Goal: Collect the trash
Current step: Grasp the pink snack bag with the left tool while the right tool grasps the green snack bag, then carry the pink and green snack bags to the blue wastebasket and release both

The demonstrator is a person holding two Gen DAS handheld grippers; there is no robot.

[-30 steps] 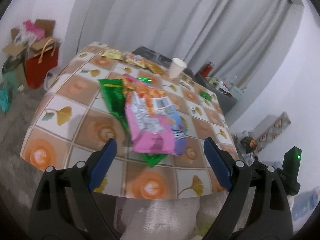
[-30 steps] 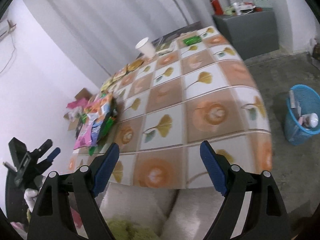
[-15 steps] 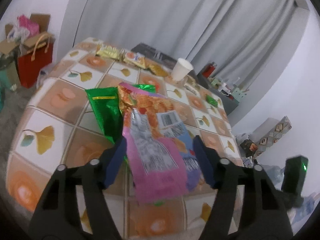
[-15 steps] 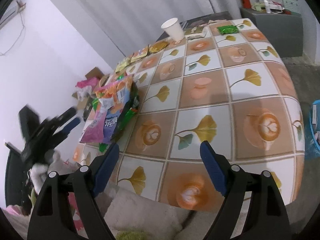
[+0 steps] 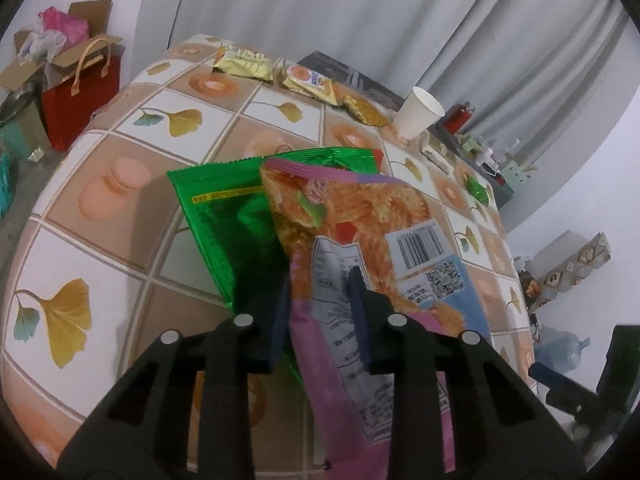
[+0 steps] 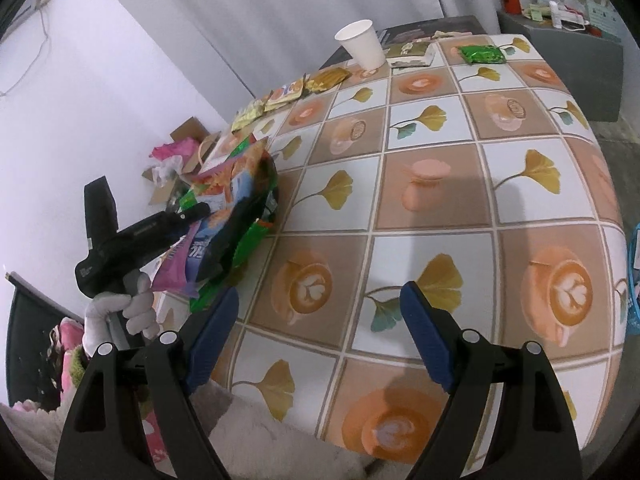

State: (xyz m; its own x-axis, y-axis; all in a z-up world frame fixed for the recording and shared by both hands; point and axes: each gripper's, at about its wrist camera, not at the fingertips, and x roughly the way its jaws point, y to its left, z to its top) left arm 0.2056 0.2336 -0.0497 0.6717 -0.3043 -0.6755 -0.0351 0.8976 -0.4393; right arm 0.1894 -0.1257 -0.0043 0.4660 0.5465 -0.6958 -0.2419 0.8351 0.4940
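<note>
1. Tongs first: the left gripper (image 5: 318,296) has its jaws closing, with the near end of a pink snack bag (image 5: 360,248) standing between them. Whether the pads press the film yet cannot be told.
2. The right gripper (image 6: 320,332) is wide apart with nothing between its fingers, hovering over the near edge of the table (image 6: 440,184), probably kept free for the next piece.
3. The pink bag lies on top of a green wrapper (image 5: 224,216) at the table's near left side, overhanging the edge. That overhang likely explains the grip from the end.
4. In the right wrist view a gloved hand (image 6: 120,312) holds the left tool's handle below the table edge.
5. Further out, more trash lies along the far edge: gold snack packets (image 5: 244,65), a white paper cup (image 6: 362,44) standing upright, and a small green packet (image 6: 480,55) near the far right corner.
6. A blue basket (image 6: 633,280) shows at the right margin beyond the table, possibly the bin for the collection.
</note>
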